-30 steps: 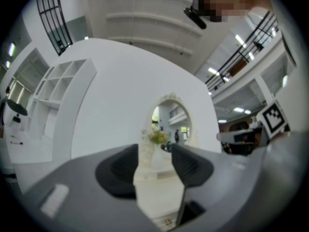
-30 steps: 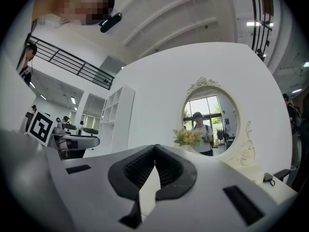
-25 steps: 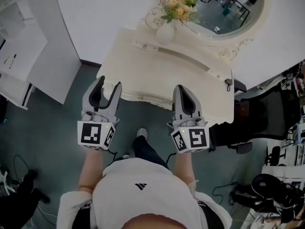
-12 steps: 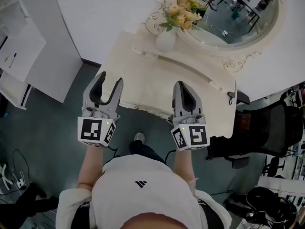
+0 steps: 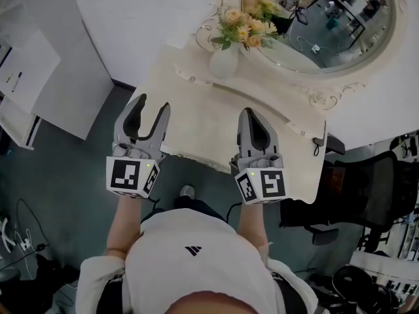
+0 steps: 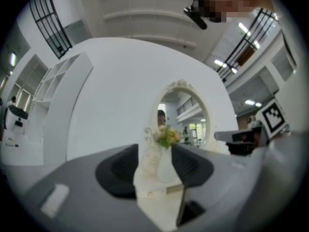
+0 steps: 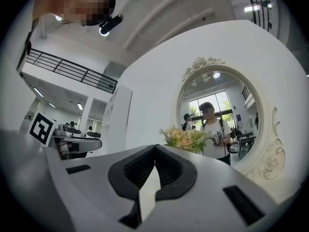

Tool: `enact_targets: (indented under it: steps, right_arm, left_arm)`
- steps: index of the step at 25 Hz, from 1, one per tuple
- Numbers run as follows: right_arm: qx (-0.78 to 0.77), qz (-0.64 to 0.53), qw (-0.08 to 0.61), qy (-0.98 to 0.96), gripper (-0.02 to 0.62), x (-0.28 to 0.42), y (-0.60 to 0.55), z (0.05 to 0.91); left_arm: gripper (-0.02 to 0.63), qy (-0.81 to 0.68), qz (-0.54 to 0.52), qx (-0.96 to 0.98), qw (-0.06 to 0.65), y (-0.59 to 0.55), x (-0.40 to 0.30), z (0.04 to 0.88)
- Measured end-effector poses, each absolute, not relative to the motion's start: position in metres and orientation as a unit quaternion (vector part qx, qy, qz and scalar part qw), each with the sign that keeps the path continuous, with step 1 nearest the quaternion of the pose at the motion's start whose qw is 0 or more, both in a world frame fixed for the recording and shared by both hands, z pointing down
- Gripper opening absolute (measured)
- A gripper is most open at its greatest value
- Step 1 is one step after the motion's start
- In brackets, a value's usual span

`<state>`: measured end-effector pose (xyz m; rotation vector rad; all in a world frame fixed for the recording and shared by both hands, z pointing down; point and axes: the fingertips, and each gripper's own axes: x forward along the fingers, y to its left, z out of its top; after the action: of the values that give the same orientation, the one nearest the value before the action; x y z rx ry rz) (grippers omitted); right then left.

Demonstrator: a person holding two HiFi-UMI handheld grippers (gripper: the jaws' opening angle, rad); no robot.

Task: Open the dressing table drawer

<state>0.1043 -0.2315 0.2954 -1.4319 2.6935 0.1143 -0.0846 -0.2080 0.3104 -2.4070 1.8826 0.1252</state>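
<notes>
drawer: we see only the carved front edge (image 5: 200, 157) of the table where it sits; from above it is a thin strip, flush under the top, with nothing pulled out
dressing table (image 5: 216, 120): cream, set against the white wall, directly ahead of us; its near edge lies under both tongs
left gripper (image 5: 150, 104): over the table's near left corner; jaws spread wide and empty; in its own view (image 6: 154, 158) the vase shows far off between them
right gripper (image 5: 252, 114): above the near part of the tabletop, towards its right half; jaws pressed together at the tips and gripping nothing (image 7: 154, 146); only a sliver of pale tabletop shows in the wedge below the tips
vase (image 5: 222, 61): white, upright at the back of the top, holding yellow and peach flowers (image 5: 245, 25)
mirror (image 5: 321, 18): oval, ornate cream frame, behind the vase
office chair (image 5: 373, 195): black, just right of the table
shoe (image 5: 187, 191): ours, on the grey floor below the table's edge
</notes>
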Motion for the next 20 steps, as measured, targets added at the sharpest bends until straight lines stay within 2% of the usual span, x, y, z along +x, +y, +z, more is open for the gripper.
enact_targets:
  steps: [20]
  right_arm:
    - [-0.45, 0.011, 0.034, 0.893, -0.005, 0.103, -0.291, 0.316]
  left_arm:
    - [0.207, 0.618, 0.014, -0.786, 0.018, -0.27, -0.066, 0.335]
